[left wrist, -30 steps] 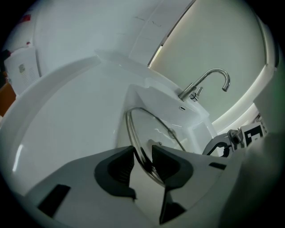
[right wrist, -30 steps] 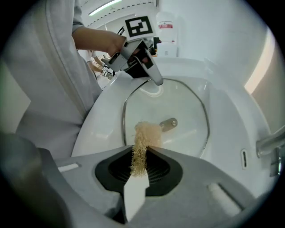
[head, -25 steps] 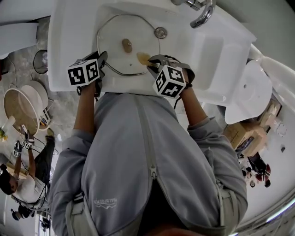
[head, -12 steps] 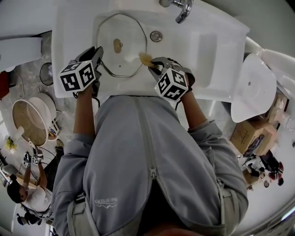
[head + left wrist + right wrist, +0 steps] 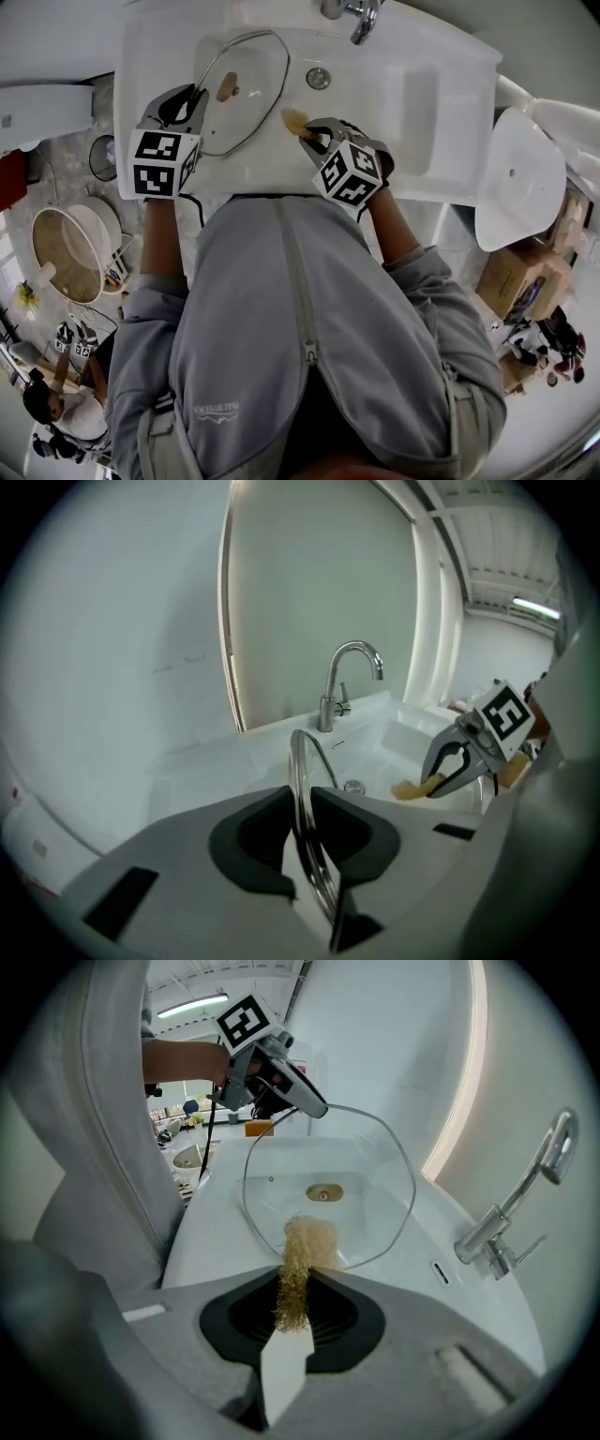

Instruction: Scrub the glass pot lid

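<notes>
Over the white ceramic sink (image 5: 441, 103), the head view shows the round clear glass pot lid (image 5: 246, 94) tilted up inside it, its left edge pinched by the left gripper (image 5: 185, 101). Just beside its right edge, near the drain (image 5: 318, 78), the right gripper (image 5: 307, 131) carries a tan fibrous scrub pad (image 5: 293, 119). Whether pad and glass touch I cannot tell.

Left gripper view: the jaws have just been closing, and their dark pads (image 5: 248, 841) clamp the lid's thin metal rim (image 5: 302, 780), seen edge-on, with the chrome faucet (image 5: 352, 682) beyond.

Right gripper view: the jaws are pressed together on the pad's tuft, and the lid with its brass-coloured knob (image 5: 324, 1192) hangs ahead.

Judged from this, the lid is stiff, fairly heavy, probably slick, and breakable against ceramic. A one-edge pinch lets it swing, so the rim hold wants firmness; the knob would be the steadier grip. The pad is soft and light.
</notes>
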Demonstrator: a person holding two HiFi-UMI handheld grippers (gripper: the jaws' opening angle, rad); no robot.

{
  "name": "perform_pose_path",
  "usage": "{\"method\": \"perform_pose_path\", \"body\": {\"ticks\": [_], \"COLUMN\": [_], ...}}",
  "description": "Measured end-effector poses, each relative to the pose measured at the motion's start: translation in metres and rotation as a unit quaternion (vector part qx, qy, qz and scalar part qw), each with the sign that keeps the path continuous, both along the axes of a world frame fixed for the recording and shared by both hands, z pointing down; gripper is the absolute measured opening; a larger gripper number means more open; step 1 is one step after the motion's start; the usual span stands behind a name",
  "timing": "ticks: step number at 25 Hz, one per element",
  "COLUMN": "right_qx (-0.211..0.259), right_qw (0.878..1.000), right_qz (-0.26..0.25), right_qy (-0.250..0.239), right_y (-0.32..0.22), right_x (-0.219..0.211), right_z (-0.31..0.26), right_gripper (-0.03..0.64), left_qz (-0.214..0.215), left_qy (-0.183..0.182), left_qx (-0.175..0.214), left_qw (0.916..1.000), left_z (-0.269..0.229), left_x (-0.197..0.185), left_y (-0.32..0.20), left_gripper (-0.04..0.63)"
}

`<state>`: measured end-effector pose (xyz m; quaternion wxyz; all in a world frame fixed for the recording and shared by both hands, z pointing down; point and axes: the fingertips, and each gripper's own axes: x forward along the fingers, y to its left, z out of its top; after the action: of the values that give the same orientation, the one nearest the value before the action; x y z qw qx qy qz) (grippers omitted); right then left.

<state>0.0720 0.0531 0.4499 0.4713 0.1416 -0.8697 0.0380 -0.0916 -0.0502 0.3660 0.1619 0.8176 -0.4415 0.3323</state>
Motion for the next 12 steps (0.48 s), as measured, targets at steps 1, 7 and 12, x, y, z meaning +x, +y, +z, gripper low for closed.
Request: {"method": "perform_pose_path", "body": {"ticks": [1, 7, 12], "right_qx": [0.001, -0.02, -0.088], "right_qw": [1.0, 0.999, 0.992], "right_qz": [0.001, 0.015, 0.066], "right_qy": [-0.001, -0.026, -0.068], "right_y": [0.0, 0.0, -0.003], "right_x": [0.0, -0.015, -0.037], "right_z": [-0.001, -0.002, 0.009], "right_gripper": [0.048, 0.048, 0.048], "left_qz": [0.018, 0.115, 0.151], "left_qy": [-0.01, -0.034, -0.017], "left_qx": [0.009, 0.048, 0.051], "left_qw": [0.9997, 0.9917, 0.987], "left_z": [-0.003, -0.015, -0.021], "left_x": [0.004, 0.035, 0.063], "left_y": [0.002, 0.021, 0.037], "left_gripper": [0.061, 0.061, 0.061]}}
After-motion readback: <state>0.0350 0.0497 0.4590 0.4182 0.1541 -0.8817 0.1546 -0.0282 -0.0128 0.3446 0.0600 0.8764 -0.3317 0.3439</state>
